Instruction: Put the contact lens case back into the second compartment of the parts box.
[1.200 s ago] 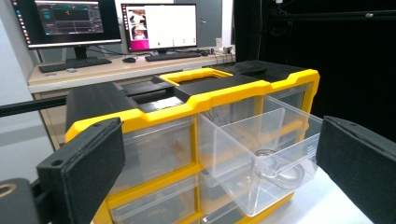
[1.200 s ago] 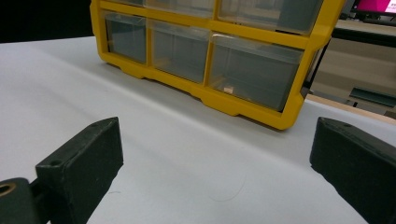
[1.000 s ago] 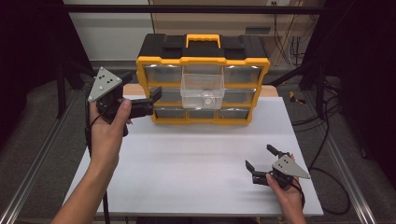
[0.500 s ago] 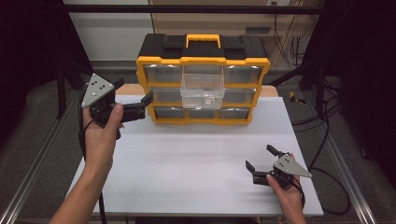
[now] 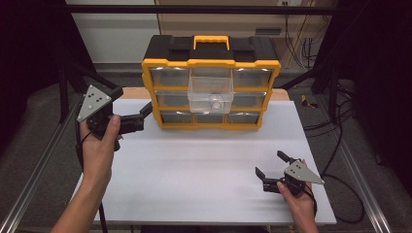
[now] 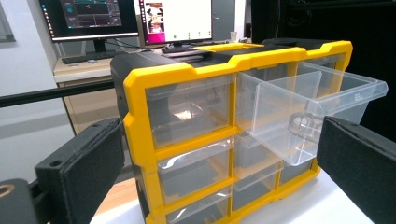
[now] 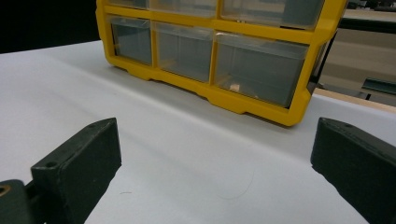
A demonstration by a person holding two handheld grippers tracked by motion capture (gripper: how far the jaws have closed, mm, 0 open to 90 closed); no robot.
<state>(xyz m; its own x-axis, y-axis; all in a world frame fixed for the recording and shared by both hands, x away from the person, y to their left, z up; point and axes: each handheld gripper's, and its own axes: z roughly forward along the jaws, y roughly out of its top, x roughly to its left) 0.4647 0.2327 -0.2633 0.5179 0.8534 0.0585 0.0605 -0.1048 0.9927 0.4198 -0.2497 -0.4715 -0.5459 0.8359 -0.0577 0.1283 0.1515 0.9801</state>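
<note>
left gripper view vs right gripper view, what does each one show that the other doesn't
Left gripper view alone: the clear top-middle drawer pulled out of the organizer, the black lid above it, and monitors on a desk behind. Its fingers stand wide apart with nothing between them.

Right gripper view alone: the organizer's bottom row of drawers, all pushed in, a small pale item inside the right one, and a broad stretch of white table.

Both: the yellow-framed organizer with clear drawers, seen between open black fingers.
</note>
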